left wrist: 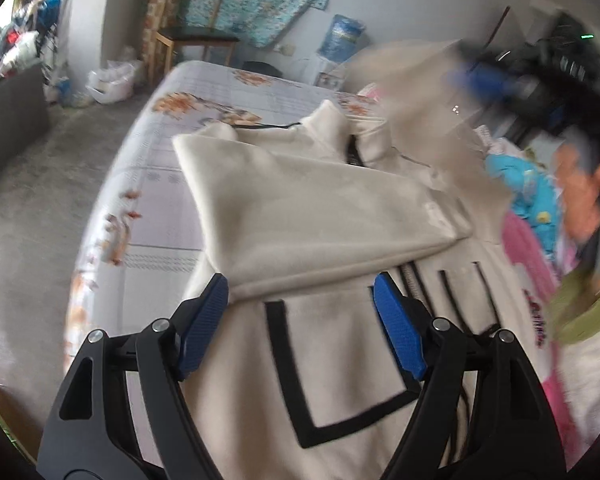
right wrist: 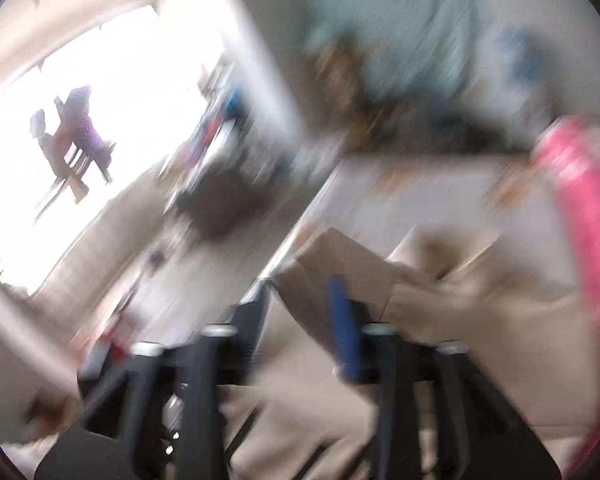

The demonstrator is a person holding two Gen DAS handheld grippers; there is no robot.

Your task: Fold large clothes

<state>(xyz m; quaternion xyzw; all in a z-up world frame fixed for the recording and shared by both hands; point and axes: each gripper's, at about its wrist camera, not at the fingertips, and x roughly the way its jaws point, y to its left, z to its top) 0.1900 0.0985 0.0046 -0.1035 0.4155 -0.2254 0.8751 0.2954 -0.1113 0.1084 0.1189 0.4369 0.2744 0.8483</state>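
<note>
A cream jacket (left wrist: 320, 208) with black trim lies across a bed covered by a floral sheet (left wrist: 172, 184). One sleeve is folded over its chest. My left gripper (left wrist: 300, 312) hovers over the jacket's lower front, open, with nothing between its blue pads (left wrist: 204, 320). My right gripper (left wrist: 496, 80) is a dark and blue blur at the upper right, with a smear of cream cloth (left wrist: 412, 80) beside it. The right wrist view is badly blurred. There the right gripper (right wrist: 300, 312) shows one blue pad (right wrist: 344, 320) over the cream jacket (right wrist: 480, 320), and its grip is unreadable.
A person's hand (left wrist: 588, 196) is at the right edge. Pink (left wrist: 528, 248) and bright blue (left wrist: 532, 188) clothes lie right of the jacket. A wooden chair (left wrist: 196, 36), a blue water jug (left wrist: 342, 36) and plastic bags (left wrist: 108, 80) stand beyond the bed. Grey floor lies to the left.
</note>
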